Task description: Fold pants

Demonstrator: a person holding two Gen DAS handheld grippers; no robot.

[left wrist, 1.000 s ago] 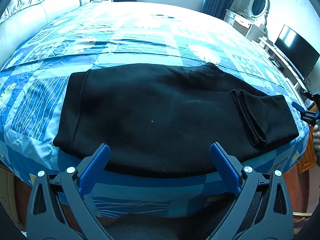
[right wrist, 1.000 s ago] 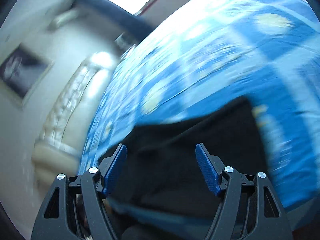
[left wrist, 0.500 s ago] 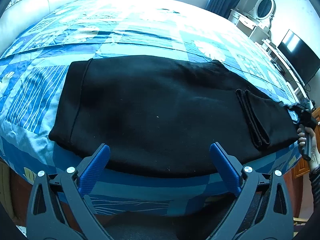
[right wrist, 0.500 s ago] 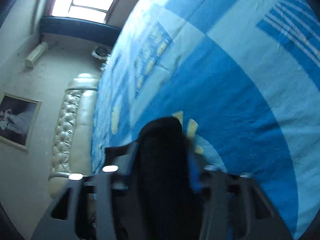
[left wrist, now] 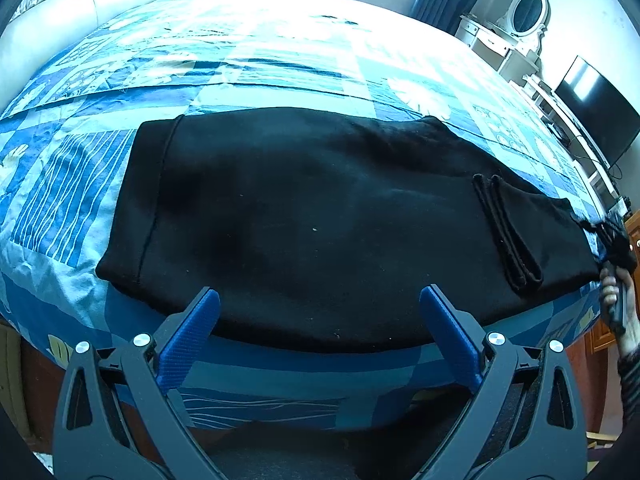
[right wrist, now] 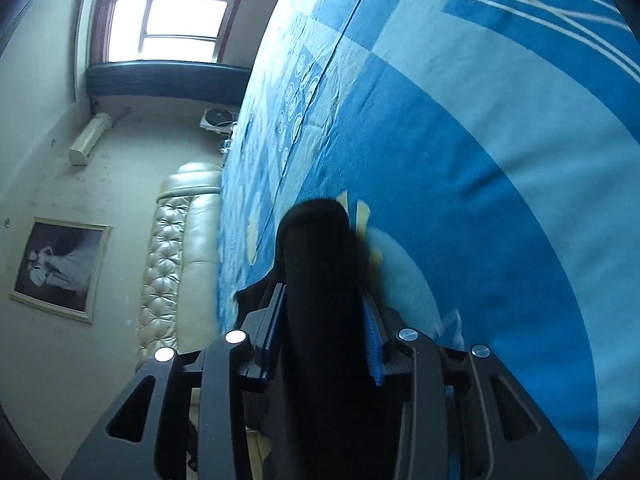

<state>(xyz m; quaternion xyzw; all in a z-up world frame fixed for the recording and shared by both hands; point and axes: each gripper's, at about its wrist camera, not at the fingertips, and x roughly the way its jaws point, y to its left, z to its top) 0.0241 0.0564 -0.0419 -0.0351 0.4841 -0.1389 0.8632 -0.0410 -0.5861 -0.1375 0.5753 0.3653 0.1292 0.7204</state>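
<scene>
Black pants (left wrist: 320, 220) lie folded lengthwise across the blue patterned bed cover (left wrist: 280, 60), waistband at the left, leg cuffs (left wrist: 508, 232) doubled back on top at the right. My left gripper (left wrist: 320, 320) hovers open over the near edge of the pants, nothing between its fingers. At the far right end a hand holds my right gripper (left wrist: 612, 236) against the folded end. In the right wrist view, a thick roll of the black pants (right wrist: 316, 248) fills the gap of that gripper (right wrist: 324, 304). Both blue pads press on the fabric while the jaws are opening slightly.
A padded headboard (left wrist: 80, 4) runs along the far left of the bed. A white dresser with an oval mirror (left wrist: 524, 12) and a dark TV (left wrist: 592, 120) stand on the right. A framed picture (right wrist: 60, 268) hangs on the wall.
My right gripper dropped to the right end of the pants, rolled on its side and closed on the folded fabric. My left gripper stayed open in place.
</scene>
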